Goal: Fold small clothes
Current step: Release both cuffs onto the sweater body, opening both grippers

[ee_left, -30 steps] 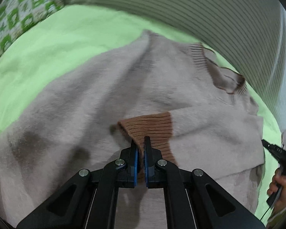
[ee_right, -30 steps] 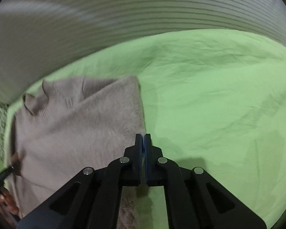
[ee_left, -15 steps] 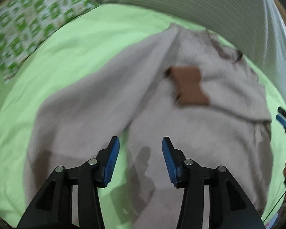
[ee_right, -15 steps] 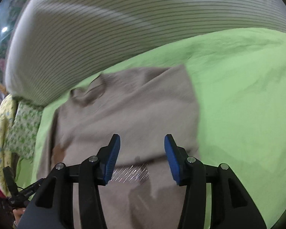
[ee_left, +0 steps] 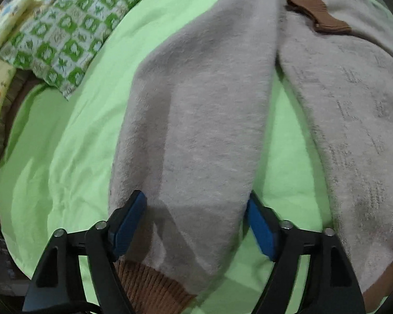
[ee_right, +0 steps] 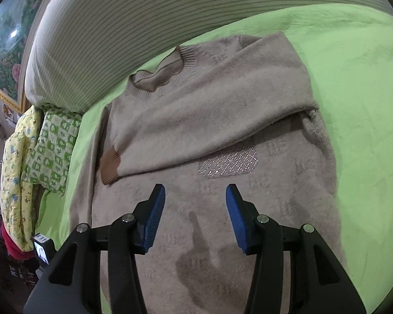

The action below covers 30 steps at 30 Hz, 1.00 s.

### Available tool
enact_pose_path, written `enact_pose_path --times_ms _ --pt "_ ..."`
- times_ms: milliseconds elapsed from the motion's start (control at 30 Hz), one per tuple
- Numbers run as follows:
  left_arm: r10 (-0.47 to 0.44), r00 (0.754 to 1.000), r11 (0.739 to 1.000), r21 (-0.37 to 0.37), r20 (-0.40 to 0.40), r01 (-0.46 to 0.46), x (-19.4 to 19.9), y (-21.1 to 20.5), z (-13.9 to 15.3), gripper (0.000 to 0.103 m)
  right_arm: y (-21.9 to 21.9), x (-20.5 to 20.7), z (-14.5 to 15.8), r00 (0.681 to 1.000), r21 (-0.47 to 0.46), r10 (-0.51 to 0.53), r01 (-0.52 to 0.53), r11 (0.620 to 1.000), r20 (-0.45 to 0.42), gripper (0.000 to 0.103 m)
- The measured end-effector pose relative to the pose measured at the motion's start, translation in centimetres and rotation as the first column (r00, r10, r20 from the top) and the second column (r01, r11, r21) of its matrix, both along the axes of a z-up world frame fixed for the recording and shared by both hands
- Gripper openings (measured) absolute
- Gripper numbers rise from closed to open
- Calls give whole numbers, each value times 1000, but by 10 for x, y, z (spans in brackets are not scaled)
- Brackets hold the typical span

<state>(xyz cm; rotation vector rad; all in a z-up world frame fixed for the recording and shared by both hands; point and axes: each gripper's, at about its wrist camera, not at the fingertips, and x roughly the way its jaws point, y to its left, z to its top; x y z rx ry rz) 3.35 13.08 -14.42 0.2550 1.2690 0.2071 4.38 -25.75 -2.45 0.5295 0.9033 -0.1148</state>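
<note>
A beige knit sweater (ee_right: 222, 120) with brown ribbed cuffs lies flat on a green bed sheet (ee_right: 353, 65). One sleeve is folded across the chest, its brown cuff (ee_right: 110, 163) on the body; that cuff also shows in the left wrist view (ee_left: 319, 21). The other sleeve (ee_left: 196, 117) lies straight beside the body, its brown cuff (ee_left: 149, 282) near the camera. My left gripper (ee_left: 196, 225) is open and empty, its jaws on either side of this sleeve above the cuff. My right gripper (ee_right: 195, 217) is open and empty over the sweater's lower body.
A grey striped cushion (ee_right: 170, 13) runs along the far side of the bed. A green-and-white patterned pillow (ee_left: 65, 31) and yellow bedding (ee_right: 15, 170) lie at the left. Bare green sheet lies to the sweater's right.
Both grippers were shut a second ago, the left on the brown cuff. Both have opened, let go and drawn back; the left now hovers over the other sleeve.
</note>
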Motion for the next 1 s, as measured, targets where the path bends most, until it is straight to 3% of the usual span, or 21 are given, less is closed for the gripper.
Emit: enact_pose_path --times_ms 33,67,100,167,233,300,333,467,567,600,633,700,733,833,867,933,1000 --pt "6 1000 998 -64 -12 -7 2 5 2 24 1 -1 1 1000 -2 1 -1 1000 4 50" --pt "28 999 993 -111 -21 -30 3 10 3 13 1 -2 3 1000 -3 1 -1 1000 9 50" --pt "45 999 991 -125 -24 -47 5 12 6 6 1 -3 4 1000 -2 -1 1 1000 14 50" --pt "76 997 972 -223 -24 -79 8 16 21 4 -2 -6 6 1000 -2 -8 8 1000 25 50" --pt "133 991 878 -468 26 -105 14 21 60 4 -6 -11 8 999 -6 -21 21 1000 42 50" --pt "142 985 785 -617 98 -52 22 11 102 4 -12 -16 10 998 -14 -35 36 999 58 50" --pt "135 982 756 -655 132 -16 29 3 120 4 -16 -17 11 997 -13 -41 42 999 62 50" --pt "69 957 583 -790 280 189 72 -59 193 4 -30 -19 12 995 -8 -69 69 998 68 50" --pt "11 946 483 -830 324 278 109 -124 209 8 -42 -19 15 992 -7 -99 100 995 73 50" --pt "-17 947 467 -835 320 291 120 -143 205 19 -46 -18 15 991 -2 -109 110 994 72 50" --pt "-45 951 470 -834 306 291 130 -163 197 37 -51 -18 15 990 1 -119 119 993 69 50" --pt "-94 963 512 -818 251 263 139 -196 174 57 -58 -18 16 989 4 -132 132 991 69 50" --pt "-108 965 524 -812 239 259 139 -202 164 57 -61 -18 16 989 3 -136 136 991 66 50" --pt "-141 969 598 -763 203 247 123 -196 130 57 -71 -21 11 988 12 -144 144 990 56 50" --pt "-147 969 634 -734 196 245 115 -189 119 57 -74 -22 8 988 17 -148 147 989 52 50" --pt "-153 974 739 -634 170 227 102 -164 93 57 -80 -24 2 988 37 -152 150 988 39 50" --pt "-151 978 820 -534 143 205 88 -137 73 57 -82 -26 -5 989 61 -148 146 987 30 50"
